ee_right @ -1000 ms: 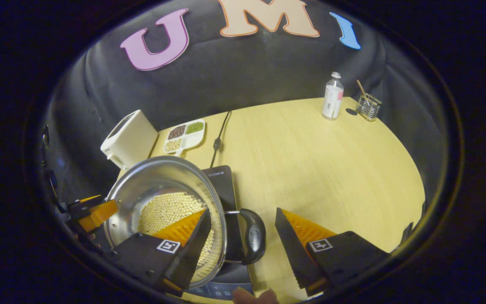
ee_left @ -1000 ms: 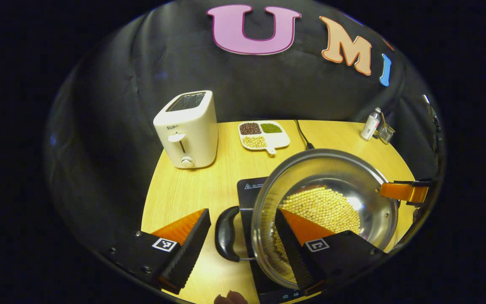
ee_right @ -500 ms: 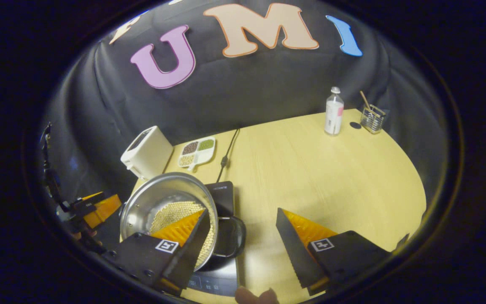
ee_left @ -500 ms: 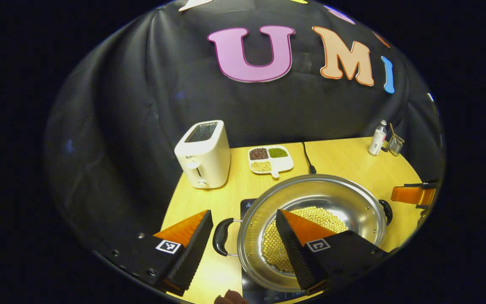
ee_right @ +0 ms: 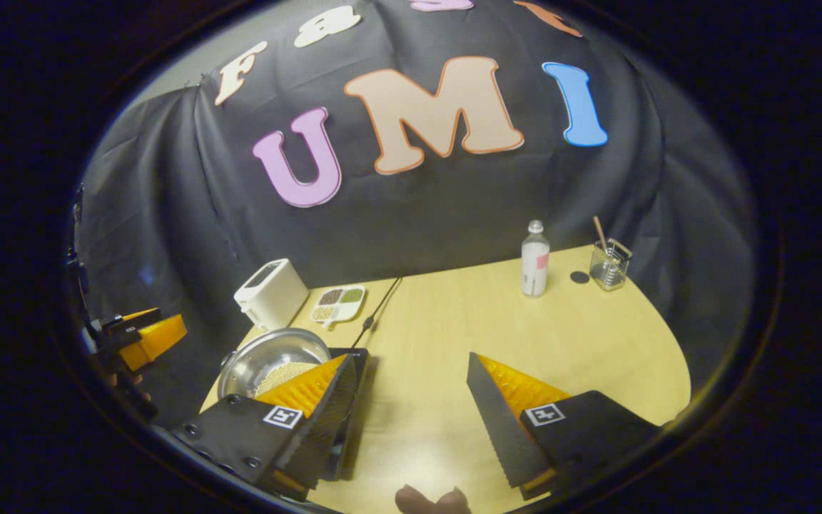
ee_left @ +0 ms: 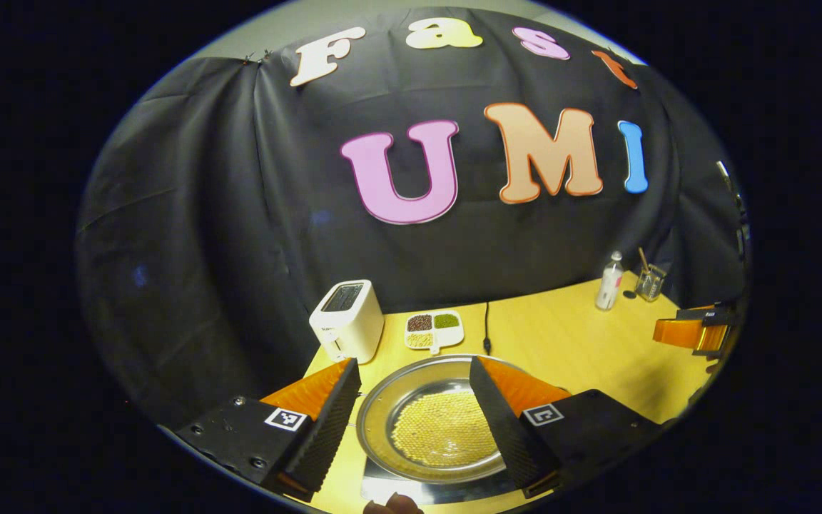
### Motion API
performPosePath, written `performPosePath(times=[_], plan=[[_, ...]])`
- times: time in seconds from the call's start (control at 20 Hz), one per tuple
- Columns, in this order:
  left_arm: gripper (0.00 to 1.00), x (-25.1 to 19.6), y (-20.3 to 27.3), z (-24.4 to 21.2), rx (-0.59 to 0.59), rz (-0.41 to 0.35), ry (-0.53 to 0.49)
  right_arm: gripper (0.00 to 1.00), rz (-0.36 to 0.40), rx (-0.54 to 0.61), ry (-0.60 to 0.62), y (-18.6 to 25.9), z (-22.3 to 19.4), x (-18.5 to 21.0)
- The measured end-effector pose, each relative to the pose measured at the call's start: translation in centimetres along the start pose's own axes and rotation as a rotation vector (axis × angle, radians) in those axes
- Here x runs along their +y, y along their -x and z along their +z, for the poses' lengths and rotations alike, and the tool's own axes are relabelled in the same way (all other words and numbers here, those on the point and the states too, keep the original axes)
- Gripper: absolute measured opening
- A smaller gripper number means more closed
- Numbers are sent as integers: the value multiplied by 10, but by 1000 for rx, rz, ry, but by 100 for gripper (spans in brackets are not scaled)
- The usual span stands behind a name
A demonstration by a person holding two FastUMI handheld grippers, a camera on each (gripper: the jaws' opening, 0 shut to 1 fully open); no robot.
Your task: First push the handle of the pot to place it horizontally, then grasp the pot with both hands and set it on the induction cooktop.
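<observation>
Pot [ee_left: 434, 417] of yellow beans is sitting on the induction cooktop [ee_right: 356, 357], just in front of the toaster [ee_left: 345, 319]. Left gripper [ee_left: 414, 414] and right gripper [ee_right: 411, 410] are hovering above the pot, fingers spread, holding nothing. Judgement: placement looks complete; lifting both straight up, clear of the rim, avoids nudging the pot.

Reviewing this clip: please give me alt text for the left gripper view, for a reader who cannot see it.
A steel pot holding yellow beans sits on the induction cooktop, seen between the open fingers of the left gripper above it. Behind on the wooden table stand a white toaster, a divided bean dish and a bottle.
</observation>
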State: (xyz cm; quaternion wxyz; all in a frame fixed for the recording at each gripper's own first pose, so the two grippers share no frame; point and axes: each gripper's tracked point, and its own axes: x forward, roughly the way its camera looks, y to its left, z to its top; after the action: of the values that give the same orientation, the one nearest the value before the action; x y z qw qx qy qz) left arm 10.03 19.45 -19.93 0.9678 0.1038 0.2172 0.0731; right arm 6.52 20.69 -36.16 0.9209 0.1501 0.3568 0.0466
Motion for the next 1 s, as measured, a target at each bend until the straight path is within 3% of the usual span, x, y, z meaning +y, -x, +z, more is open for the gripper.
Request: performPosePath(times=[0.2,0.3,0.5,0.55,0.75,0.8,0.85,1.0], plan=[[94,-38,46,40,-85,24,45,96,17,-90,26,45,34,-35],[97,-59,67,63,-138,9,34,93,23,-133,37,69,50,-48],[94,-87,102,101,-234,-21,4,93,6,-223,78,110,84,-68],[97,-96,110,112,-259,-37,6,93,-3,-254,78,122,96,-70],[93,-110,139,144,-344,-77,60,93,-19,-381,89,176,139,-64],[97,-112,148,149,-362,-89,68,93,-17,-404,99,192,145,-60],[93,-111,158,152,-378,-98,70,93,-18,-444,102,208,156,-54],[96,-103,186,155,-412,-108,69,96,-16,-500,120,246,170,-40]])
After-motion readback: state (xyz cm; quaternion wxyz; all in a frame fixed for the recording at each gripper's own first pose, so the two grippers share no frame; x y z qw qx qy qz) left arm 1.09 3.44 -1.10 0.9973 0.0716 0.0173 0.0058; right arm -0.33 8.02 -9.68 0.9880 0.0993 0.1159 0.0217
